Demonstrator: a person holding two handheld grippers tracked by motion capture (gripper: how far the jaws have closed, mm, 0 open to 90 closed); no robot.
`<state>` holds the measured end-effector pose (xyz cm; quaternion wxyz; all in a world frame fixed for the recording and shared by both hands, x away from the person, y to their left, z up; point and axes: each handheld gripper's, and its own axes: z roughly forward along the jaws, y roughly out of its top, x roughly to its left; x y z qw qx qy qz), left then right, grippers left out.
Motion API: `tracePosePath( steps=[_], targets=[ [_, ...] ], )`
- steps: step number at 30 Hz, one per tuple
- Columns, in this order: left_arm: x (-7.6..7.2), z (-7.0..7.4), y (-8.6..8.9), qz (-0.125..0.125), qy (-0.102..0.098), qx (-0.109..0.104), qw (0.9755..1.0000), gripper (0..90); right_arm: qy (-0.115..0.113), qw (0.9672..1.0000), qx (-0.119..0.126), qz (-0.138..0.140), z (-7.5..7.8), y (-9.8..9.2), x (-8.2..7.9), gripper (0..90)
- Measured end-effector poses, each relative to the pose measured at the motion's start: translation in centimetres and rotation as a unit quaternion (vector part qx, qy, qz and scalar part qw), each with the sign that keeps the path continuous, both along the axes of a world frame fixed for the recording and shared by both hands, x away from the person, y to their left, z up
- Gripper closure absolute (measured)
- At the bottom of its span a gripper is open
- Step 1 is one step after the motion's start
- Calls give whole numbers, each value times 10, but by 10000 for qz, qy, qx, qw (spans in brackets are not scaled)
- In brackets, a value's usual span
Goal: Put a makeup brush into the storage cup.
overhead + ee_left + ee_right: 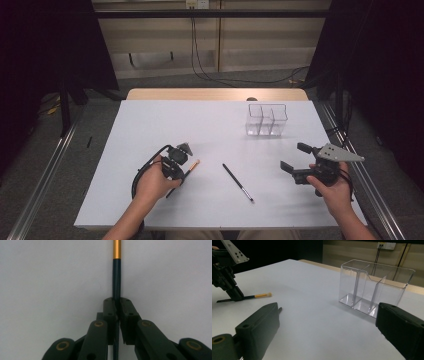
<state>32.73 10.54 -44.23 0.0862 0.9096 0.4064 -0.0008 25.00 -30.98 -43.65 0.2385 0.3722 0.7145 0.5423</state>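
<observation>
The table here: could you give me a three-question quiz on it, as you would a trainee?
1. True or false: the left gripper is shut on a brush.
2. How many compartments has the clear organizer?
A. two
B. three
C. five
3. Fill in: the right gripper is ____, holding nothing.

Key:
1. True. Its jaws pinch the dark handle; the gold band lies beyond them.
2. B. Two dividers make three, all empty.
3. Open. A second brush lies loose on the table between the grippers.

Clear glossy plastic organizer (377, 287) on matt white table (200, 125); beside it, brush (116, 277) with glossy dark handle, gold metallic ferrule.
</observation>
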Motion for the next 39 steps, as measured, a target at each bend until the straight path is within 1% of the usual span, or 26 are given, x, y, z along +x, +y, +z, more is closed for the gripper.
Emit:
tracePosePath(
  steps=[6, 9, 10, 11, 13, 16, 18, 20, 22, 23, 24, 25, 26, 27, 30, 31, 32, 33, 35, 36, 39],
  targets=[
    [1, 1, 2, -44, 26, -83, 10000, 842, 23, 10000, 6, -16, 0, -1, 0, 49],
    [2, 1, 4, -37, 16, -159, 9999, 842, 19, 10000, 2, -13, 0, -1, 0, 49],
    [3, 2, 6, -48, -25, -178, 9998, 843, 16, 10000, 2, -16, 0, -1, 0, 49],
    [3, 2, 6, -48, -25, -178, 9998, 843, 16, 10000, 2, -16, 0, -1, 0, 49],
    [3, 5, 7, -5, -73, -266, 9996, 843, 16, 10000, 7, -32, 0, -2, -1, 49],
    [5, 10, 10, -41, -126, -343, 9993, 843, 17, 10000, 3, -31, 0, -2, -1, 49],
    [5, 12, 11, -6, -151, -431, 9990, 843, 16, 10000, 8, -25, 0, -1, -1, 49],
    [6, 15, 13, -12, -181, -472, 9987, 843, 14, 10000, 5, -23, 0, -1, -1, 49],
    [7, 17, 15, 66, -246, -688, 9973, 843, 13, 10000, 2, -17, 0, -1, -1, 49],
    [7, 17, 15, 66, -246, -688, 9973, 843, 13, 10000, 2, -17, 0, -1, -1, 49],
    [7, 18, 16, 81, -282, -767, 9966, 843, 16, 10000, 1, -19, 0, -1, -1, 49],
    [7, 19, 17, 62, -328, -840, 9959, 843, 16, 10000, 1, -19, 0, -1, 0, 49],
    [7, 20, 17, 106, -411, -922, 9948, 843, 25, 10000, 9, -21, 0, -1, 0, 48],
    [6, 21, 17, 101, -485, -954, 9942, 843, 31, 10000, 11, -20, 0, -1, 0, 49],
    [6, 23, 18, 61, -688, -1179, 9906, 842, 29, 10000, 11, -18, 0, 0, 0, 49],
    [6, 24, 19, 41, -775, -1257, 9890, 843, 27, 10000, 6, -24, 0, 0, 0, 49],
    [6, 25, 19, 96, -832, -1373, 9870, 843, 27, 10000, 6, -24, 0, 0, 0, 49],
    [7, 26, 20, 81, -852, -1444, 9858, 843, 29, 10000, 7, -25, 0, 0, 0, 49],
    [6, 27, 19, 70, -969, -1664, 9813, 843, 26, 10000, 1, -20, 0, 0, 0, 49],
    [7, 28, 20, 40, -965, -1743, 9799, 842, 29, 10000, -1, -16, 0, 0, 0, 49],
    [6, 29, 20, 73, -1069, -2036, 9732, 842, 24, 10000, -3, -15, 0, 0, 0, 49]
  ],
)
